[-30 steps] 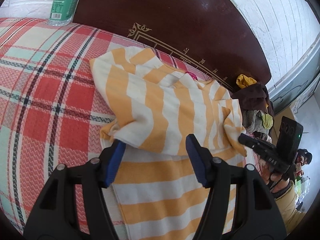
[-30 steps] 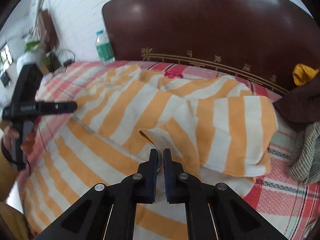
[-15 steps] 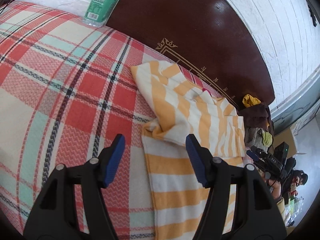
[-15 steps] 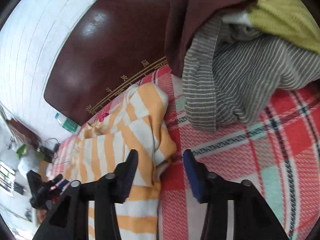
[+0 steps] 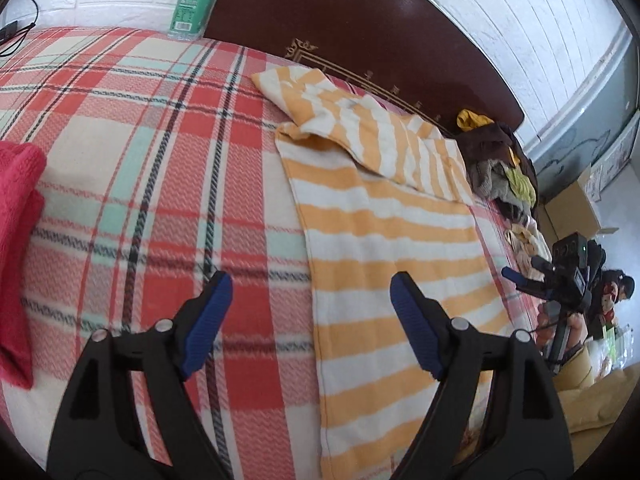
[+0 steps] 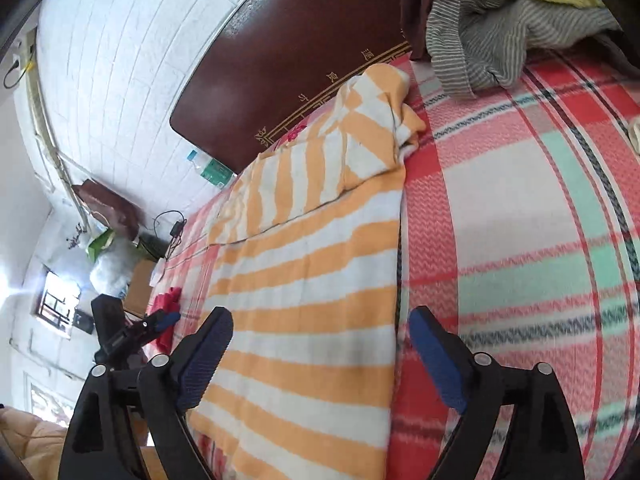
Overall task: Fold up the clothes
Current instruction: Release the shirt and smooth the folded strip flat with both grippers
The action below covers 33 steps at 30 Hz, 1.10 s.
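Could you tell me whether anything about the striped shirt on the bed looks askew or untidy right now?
Mostly tidy. The orange-and-white striped shirt lies flat on the plaid bedspread, but its folded-in sleeves near the headboard are bunched and uneven rather than flat. Both the left gripper and right gripper hover open, holding nothing.

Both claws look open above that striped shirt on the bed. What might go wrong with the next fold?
The striped shirt has its sleeves folded in loosely near the headboard; lifting the hem may shake them out. The left gripper straddles the shirt's edge, so it may pinch the plaid blanket too. The right gripper does likewise.
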### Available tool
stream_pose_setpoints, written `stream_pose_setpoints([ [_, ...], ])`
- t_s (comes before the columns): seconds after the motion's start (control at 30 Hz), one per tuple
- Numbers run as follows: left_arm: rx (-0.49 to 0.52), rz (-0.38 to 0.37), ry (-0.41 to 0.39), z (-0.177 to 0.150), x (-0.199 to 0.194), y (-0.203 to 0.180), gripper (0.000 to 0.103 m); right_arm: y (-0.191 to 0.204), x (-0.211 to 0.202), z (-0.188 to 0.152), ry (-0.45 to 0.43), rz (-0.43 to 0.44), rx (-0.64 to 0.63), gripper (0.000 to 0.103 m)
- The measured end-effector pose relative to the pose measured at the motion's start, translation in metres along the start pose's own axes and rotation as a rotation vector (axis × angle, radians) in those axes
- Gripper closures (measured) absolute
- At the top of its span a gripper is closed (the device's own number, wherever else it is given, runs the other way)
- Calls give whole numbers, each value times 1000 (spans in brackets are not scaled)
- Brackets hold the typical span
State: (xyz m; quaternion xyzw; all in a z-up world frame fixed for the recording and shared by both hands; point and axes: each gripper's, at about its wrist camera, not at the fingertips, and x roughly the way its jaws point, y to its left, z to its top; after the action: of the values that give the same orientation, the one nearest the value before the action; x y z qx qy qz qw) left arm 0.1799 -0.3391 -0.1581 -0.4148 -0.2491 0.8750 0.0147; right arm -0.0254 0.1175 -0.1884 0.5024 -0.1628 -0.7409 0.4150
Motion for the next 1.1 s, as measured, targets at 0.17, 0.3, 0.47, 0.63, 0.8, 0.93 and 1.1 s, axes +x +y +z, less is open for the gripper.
stream_pose_setpoints([
  [0.17, 29, -36, 60, -23, 1, -22, 15, 29, -17, -15, -39, -114, -95, 0],
  [0.3, 7, -36, 110, -45, 9, -26, 15, 53, -34, -35, -141, -119, -261, 0],
  [0.47, -15, -59, 102, -63, 7, -25, 13, 36, -21, -57, 58, -183, -213, 0],
  [0.63, -42, -119, 91, -68, 8, -26, 5, 25, -16, -68, 82, -142, -165, 0],
  [0.8, -61, -169, 117, -70, 10, -29, 5, 24, -9, -71, 112, -57, -142, 0],
  [0.93, -79, -230, 143, -72, 13, -32, 6, 15, -7, -65, 154, 1, -88, 0],
  [1.1, -63, -231, 153, -73, 14, -37, 28, 16, -5, -60, 224, 11, -90, 0],
])
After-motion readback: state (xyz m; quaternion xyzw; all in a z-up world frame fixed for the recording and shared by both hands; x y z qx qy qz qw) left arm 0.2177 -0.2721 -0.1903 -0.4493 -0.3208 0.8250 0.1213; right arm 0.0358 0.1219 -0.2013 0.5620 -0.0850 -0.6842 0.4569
